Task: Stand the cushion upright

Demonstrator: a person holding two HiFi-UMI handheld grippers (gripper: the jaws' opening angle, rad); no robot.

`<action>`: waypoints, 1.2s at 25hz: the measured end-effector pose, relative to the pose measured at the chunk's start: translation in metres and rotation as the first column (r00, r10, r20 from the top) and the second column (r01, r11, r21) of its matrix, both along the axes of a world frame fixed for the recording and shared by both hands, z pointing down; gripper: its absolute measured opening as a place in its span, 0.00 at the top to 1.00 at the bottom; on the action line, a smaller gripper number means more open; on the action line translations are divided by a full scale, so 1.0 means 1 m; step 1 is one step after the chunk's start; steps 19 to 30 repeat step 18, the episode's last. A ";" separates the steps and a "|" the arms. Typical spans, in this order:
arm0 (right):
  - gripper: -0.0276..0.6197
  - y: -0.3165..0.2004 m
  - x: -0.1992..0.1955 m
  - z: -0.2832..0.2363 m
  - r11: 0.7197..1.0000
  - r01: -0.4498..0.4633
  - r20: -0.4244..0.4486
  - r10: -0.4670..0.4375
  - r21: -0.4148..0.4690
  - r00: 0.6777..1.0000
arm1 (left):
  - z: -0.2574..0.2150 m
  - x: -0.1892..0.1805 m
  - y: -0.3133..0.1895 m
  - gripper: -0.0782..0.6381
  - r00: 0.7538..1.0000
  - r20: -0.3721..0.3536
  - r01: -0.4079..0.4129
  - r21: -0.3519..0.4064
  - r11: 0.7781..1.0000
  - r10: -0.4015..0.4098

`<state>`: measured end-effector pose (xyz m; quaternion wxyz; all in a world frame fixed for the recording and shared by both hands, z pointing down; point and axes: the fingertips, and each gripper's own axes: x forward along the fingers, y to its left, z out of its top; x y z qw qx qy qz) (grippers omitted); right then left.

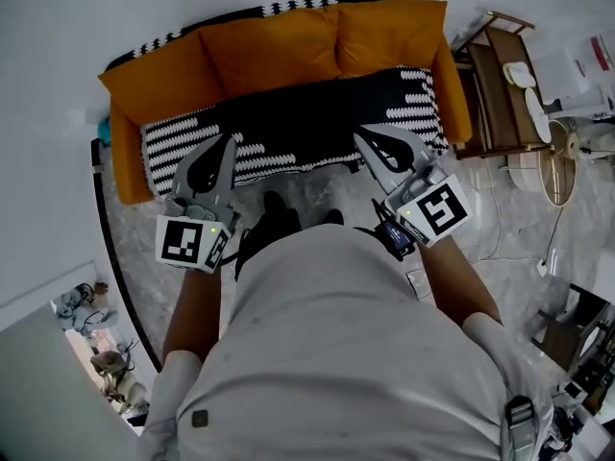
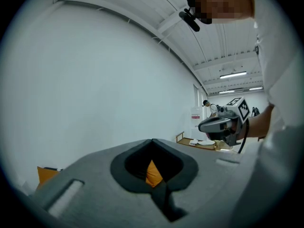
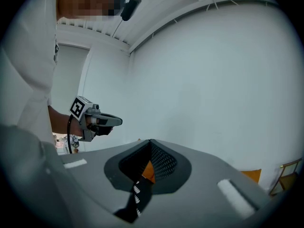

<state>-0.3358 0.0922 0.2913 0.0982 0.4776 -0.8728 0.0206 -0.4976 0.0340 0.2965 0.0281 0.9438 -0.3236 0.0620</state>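
Observation:
An orange sofa [image 1: 130, 89] stands against the wall with two orange back cushions, the left cushion [image 1: 269, 51] and the right cushion [image 1: 389, 32], both leaning upright on the backrest. A black-and-white patterned cover [image 1: 317, 113] lies over the seat. My left gripper [image 1: 228, 142] is shut and empty, its tip over the seat's front edge at the left. My right gripper [image 1: 363, 137] is shut and empty, over the front edge at the right. In the left gripper view the jaws [image 2: 153, 141] are closed, with orange fabric [image 2: 153, 174] showing behind them. The right gripper view shows the same closed jaws [image 3: 151, 142].
A wooden side table [image 1: 500, 84] with white plates stands right of the sofa, and a fan [image 1: 557, 161] beside it. A cable [image 1: 500, 248] runs over the marble floor. Small clutter [image 1: 96, 339] sits at the lower left. The person's feet [image 1: 279, 214] are close to the sofa front.

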 end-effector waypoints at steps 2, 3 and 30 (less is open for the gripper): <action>0.94 0.021 0.011 0.003 1.000 0.012 0.003 -0.012 -0.006 1.000 | 0.002 0.012 0.022 0.89 1.000 0.002 0.004 -0.002 1.000 -0.004; 0.94 0.029 0.018 0.003 1.000 0.017 0.004 -0.017 -0.009 1.000 | 0.002 0.018 0.032 0.89 1.000 0.001 0.008 -0.004 1.000 -0.008; 0.94 0.091 0.061 0.004 0.997 0.081 0.012 -0.081 -0.004 0.997 | -0.007 0.068 0.105 0.89 0.998 -0.001 0.056 -0.007 0.998 -0.056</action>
